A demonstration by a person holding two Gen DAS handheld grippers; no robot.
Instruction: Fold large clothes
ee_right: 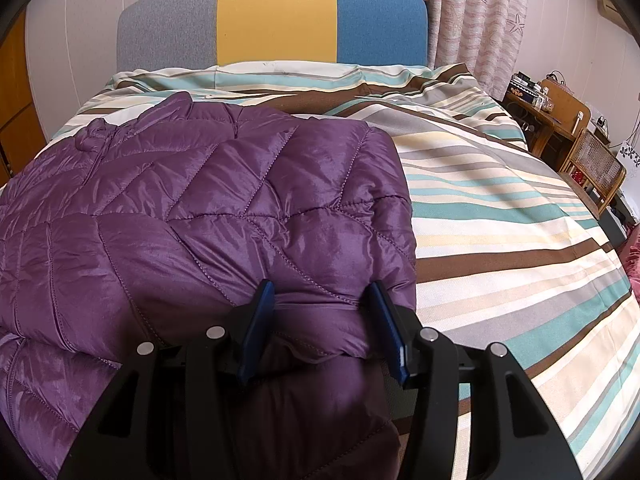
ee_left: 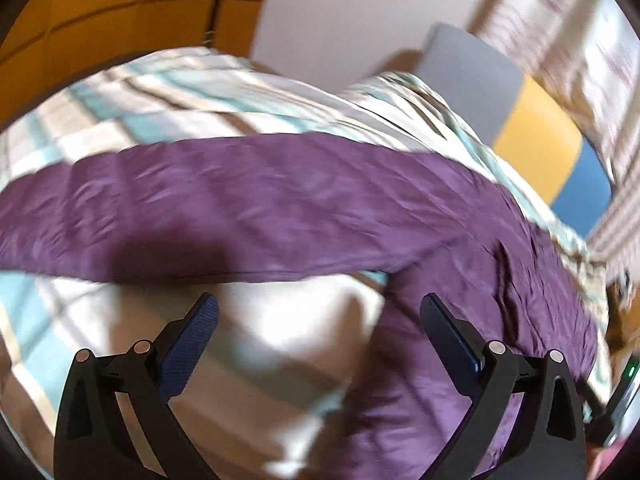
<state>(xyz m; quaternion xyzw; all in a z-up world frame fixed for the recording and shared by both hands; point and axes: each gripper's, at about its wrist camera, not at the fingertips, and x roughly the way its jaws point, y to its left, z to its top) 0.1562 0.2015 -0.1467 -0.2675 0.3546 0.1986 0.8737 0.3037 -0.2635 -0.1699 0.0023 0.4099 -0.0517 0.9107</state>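
Right wrist view looks along the right gripper toward the head of a bed. A purple quilted jacket lies spread over the left half of the striped bedspread, its shiny padded panels stitched in slanting lines, with a zip running down near its left side. The nearest fold of the jacket bulges up between the blue fingers, which stand at a middling width with the puffy cloth filling the gap between them; both pads press against the bunched fabric, so this gripper is holding the jacket by its near edge. Beyond the jacket the bedspread runs in bands of cream, teal, brown and grey up to a headboard in grey, yellow and blue panels. A patterned curtain hangs behind the headboard on the right, and a cluttered wooden desk with a cane-backed chair stands beside the bed at the far right.

Left wrist view is blurred and tilted. The left gripper hangs above the bed with its fingers spread wide and nothing between them; below the gap lies pale bedspread. A long purple sleeve or band of the jacket stretches across the middle of the picture, just beyond the fingertips, joining the jacket's bulk at the lower right. The headboard shows slanted at the upper right, and orange-brown wooden panelling fills the upper left.
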